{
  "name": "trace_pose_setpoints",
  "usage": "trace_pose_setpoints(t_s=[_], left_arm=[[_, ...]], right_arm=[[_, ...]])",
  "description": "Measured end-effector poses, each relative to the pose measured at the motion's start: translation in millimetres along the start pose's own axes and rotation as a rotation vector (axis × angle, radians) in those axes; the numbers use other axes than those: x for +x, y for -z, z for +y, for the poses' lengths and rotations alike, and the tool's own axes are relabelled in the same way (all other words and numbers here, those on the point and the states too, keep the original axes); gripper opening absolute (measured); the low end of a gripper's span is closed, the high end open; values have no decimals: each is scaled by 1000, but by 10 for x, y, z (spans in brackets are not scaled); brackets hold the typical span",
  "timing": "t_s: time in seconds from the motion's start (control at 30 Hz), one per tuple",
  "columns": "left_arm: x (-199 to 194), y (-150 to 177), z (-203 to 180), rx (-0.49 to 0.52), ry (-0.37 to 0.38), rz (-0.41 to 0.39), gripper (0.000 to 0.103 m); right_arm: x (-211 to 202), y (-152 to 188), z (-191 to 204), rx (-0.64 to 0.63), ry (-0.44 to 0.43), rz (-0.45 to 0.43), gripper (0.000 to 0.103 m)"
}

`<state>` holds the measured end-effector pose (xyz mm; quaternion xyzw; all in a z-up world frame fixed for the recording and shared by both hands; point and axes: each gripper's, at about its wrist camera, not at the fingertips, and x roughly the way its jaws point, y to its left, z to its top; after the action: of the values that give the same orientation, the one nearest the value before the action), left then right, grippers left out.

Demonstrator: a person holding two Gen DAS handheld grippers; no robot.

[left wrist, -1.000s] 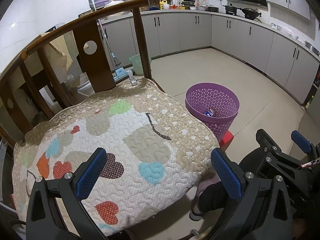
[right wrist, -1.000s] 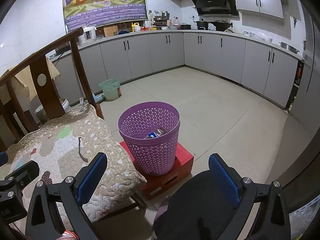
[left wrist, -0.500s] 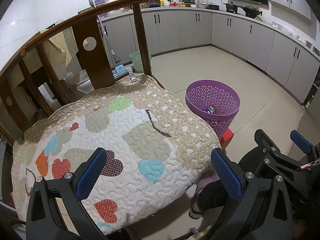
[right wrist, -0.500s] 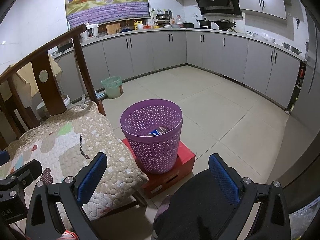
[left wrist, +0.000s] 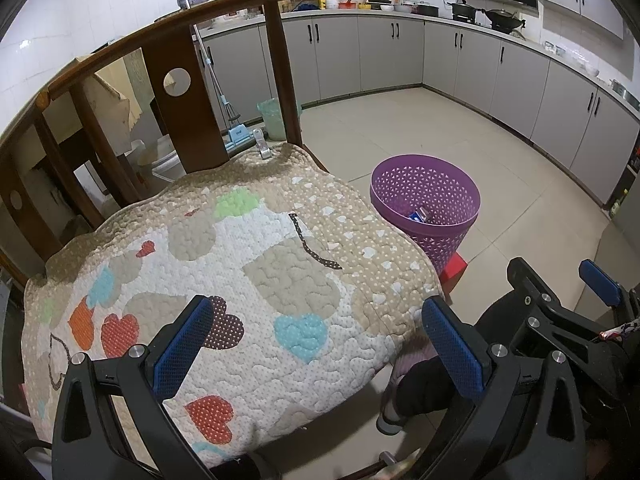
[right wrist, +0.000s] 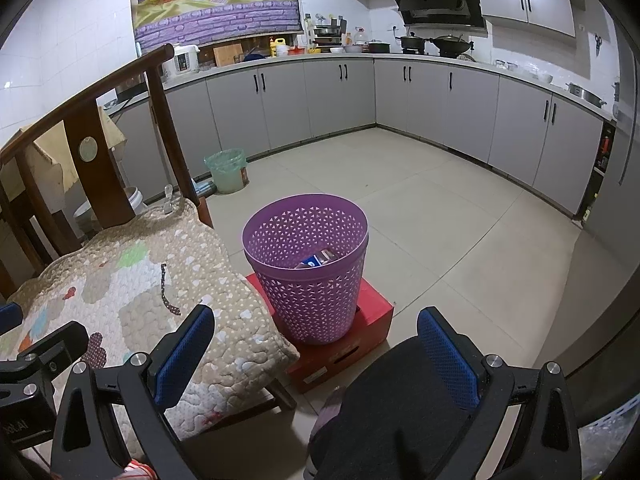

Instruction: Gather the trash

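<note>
Both grippers were spread wide and held nothing: the left gripper hung over the quilted cushion on the wooden chair, the right gripper faced the purple basket. That basket stood raised on a red box, probably to bring its mouth within easy reach. One blue packet, seemingly trash, lay inside; no other litter showed.
</note>
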<state>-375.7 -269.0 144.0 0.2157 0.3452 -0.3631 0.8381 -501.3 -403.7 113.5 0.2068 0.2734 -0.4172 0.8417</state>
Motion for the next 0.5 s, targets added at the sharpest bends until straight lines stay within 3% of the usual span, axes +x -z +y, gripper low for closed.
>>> trace_pose_setpoints(t_s=[0.5], left_arm=[[45,-6,12,-4,27,30,103]], right_arm=[[21,11,-5,-3,-7,10,103]])
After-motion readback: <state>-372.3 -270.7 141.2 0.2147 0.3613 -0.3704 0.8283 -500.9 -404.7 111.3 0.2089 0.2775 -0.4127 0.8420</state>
